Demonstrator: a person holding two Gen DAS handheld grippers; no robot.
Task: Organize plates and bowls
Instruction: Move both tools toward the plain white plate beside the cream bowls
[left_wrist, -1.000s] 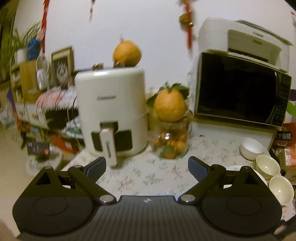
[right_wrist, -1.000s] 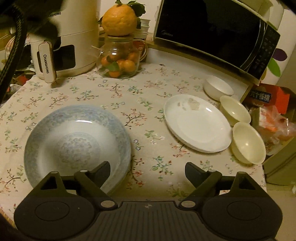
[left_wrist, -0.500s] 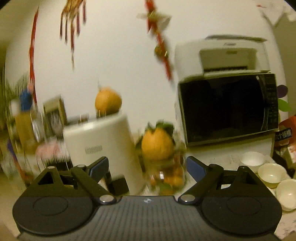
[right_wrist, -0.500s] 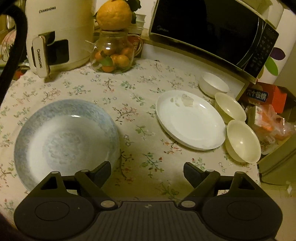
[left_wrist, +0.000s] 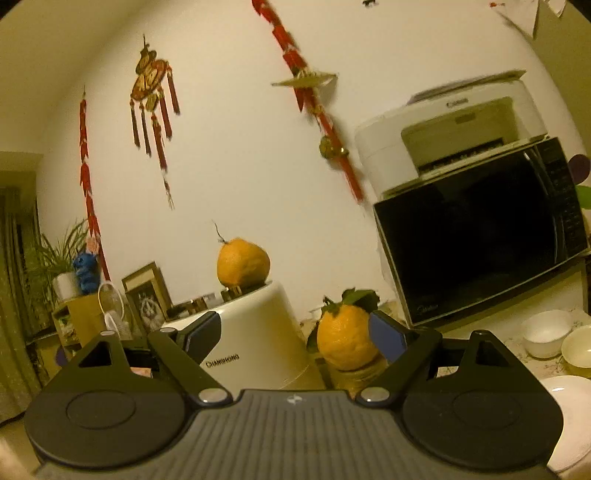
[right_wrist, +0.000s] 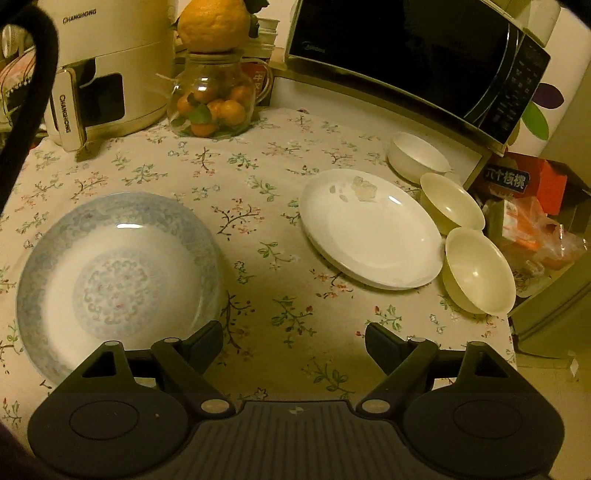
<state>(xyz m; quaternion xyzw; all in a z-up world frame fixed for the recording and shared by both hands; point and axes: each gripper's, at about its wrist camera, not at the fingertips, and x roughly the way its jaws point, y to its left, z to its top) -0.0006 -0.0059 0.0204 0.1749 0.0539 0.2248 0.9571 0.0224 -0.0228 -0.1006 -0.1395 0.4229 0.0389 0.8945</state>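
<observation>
On the flowered tablecloth (right_wrist: 280, 155) lies a large blue-patterned plate (right_wrist: 118, 280) at the left and a white plate (right_wrist: 369, 229) with small crumbs at the right. Beside the white plate stand a white bowl (right_wrist: 417, 157) and two cream bowls (right_wrist: 450, 203) (right_wrist: 478, 269). My right gripper (right_wrist: 293, 343) hovers open over the cloth between the two plates, its left finger over the patterned plate's rim. My left gripper (left_wrist: 295, 332) points level at the wall; its jaws are closing with nothing between them. The white bowl (left_wrist: 545, 332) and white plate (left_wrist: 569, 417) show at its right.
A white air fryer (right_wrist: 107, 66) and a glass jar of oranges (right_wrist: 212, 99) stand at the back of the table. A microwave (right_wrist: 413, 55) with a printer (left_wrist: 450, 129) on top is at the back right. Boxes and packets (right_wrist: 524, 206) lie past the table's right edge.
The left gripper has tilted up and rolled, so its view went from the tabletop to the wall, and its fingers have drawn in a little. The right gripper has hardly moved.
</observation>
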